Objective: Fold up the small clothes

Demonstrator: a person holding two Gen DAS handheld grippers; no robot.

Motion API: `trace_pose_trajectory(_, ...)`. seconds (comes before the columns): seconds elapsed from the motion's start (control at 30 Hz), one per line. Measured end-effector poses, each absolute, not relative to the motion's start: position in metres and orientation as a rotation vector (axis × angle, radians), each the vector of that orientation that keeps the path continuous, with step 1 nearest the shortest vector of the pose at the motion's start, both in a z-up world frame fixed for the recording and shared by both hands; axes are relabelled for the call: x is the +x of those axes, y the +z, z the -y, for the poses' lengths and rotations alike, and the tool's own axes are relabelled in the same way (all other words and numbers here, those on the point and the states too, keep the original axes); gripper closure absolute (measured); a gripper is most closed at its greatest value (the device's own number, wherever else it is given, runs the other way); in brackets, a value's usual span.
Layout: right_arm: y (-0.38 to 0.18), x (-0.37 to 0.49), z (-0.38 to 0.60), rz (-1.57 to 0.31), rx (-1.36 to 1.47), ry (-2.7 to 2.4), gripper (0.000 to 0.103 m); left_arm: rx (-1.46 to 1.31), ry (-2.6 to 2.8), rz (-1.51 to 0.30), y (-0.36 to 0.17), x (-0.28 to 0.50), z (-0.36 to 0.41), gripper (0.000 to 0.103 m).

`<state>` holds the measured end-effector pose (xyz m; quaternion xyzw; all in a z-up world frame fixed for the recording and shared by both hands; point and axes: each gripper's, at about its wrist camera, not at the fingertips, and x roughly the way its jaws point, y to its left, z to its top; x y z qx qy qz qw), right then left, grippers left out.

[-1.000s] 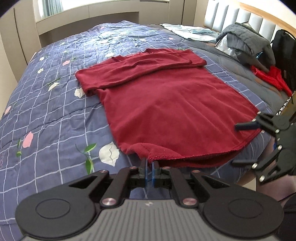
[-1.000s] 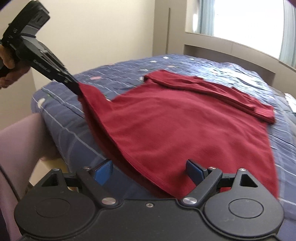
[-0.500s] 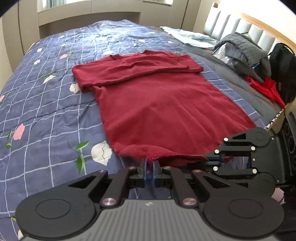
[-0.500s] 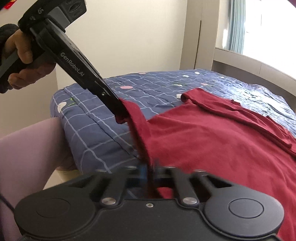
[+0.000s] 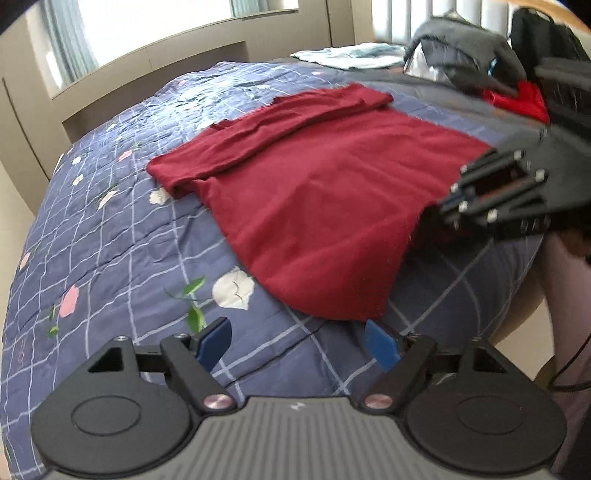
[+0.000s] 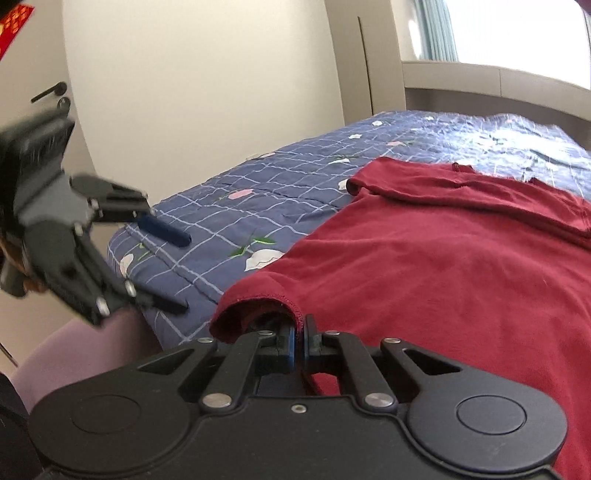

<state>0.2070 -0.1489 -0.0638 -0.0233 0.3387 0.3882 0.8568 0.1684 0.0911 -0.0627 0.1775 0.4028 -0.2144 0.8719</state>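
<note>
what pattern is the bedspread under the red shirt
Navy bedspread with a pale grid and scattered white and pink flowers; clearest in the left wrist view.

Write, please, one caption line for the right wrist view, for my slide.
Right gripper shut on hem of dark red shirt spread on blue floral quilt; left gripper open beside it.

Bright daylight from the overexposed curtained window (image 5: 258, 3) washes the sheeny blue checked floral quilt (image 6: 517, 136), while fisheye bending and motion blur smear both views' edges.
</note>
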Motion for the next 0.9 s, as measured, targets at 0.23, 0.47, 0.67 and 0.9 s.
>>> trace_pose_trajectory(0.23,-0.061,0.22,0.154,-0.778,0.059,0.796,0.099,0.432,-0.479,-0.782,-0.091,0.163,-0.067,0.019)
trace_pose_trajectory(0.47,-0.059,0.234,0.164,-0.801,0.194,0.762,0.099,0.423,-0.266,-0.655,-0.11,0.162,-0.051,0.019)
trace_pose_trajectory(0.67,-0.059,0.232,0.166,-0.809,0.193,0.76,0.099,0.459,-0.254,-0.485,-0.103,0.148,-0.032,0.024)
trace_pose_trajectory(0.9,-0.061,0.225,0.164,-0.808,0.162,0.766,0.098,0.487,-0.341,-0.405,-0.09,0.133,-0.029,0.075)
